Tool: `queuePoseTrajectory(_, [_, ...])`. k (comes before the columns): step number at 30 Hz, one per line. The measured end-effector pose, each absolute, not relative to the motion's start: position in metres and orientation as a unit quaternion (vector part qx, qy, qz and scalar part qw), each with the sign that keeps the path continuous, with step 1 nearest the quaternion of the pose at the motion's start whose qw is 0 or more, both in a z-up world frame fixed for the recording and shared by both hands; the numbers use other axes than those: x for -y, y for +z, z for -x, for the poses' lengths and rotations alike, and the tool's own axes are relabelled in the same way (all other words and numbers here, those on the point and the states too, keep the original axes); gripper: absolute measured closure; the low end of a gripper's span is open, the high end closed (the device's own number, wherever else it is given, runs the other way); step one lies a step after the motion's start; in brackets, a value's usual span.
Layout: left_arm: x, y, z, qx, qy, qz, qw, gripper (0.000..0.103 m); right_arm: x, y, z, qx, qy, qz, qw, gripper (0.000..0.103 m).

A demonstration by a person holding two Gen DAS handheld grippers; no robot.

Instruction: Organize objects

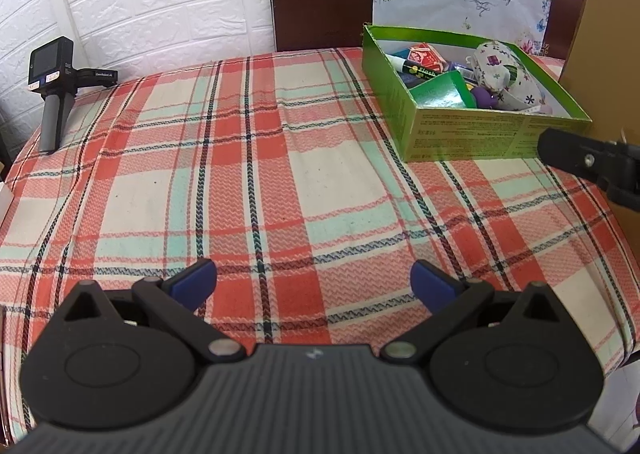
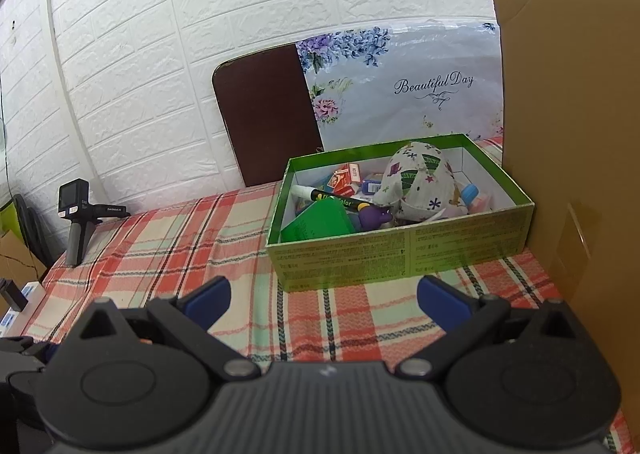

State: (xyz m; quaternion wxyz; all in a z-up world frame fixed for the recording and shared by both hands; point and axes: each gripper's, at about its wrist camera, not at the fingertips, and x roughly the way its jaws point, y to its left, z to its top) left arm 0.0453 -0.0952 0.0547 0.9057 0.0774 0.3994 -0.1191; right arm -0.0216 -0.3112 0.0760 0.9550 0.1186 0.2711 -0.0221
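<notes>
Over the plaid cloth [image 1: 280,158], left gripper [image 1: 313,278] spread and empty, right gripper [image 2: 323,296] spread too — green box [image 2: 400,254] just ahead, packed with hat [image 2: 420,182], marker [image 2: 332,200], small bits.

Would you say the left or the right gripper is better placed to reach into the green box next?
Right. The right gripper, open, faces the green box just ahead; the left gripper has it farther off, to its right.

Left claw [image 1: 314,278] and right claw [image 2: 324,296] apparently agape.
</notes>
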Motion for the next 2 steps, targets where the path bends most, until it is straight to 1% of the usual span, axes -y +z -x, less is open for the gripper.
queuePoseTrajectory(2, [0.0951, 0.0555, -0.0453, -0.397, -0.116, -0.08, 0.907, 0.0, 0.3114, 0.0758, 0.0218, -0.271, -0.021, -0.119, 0.955, 0.0])
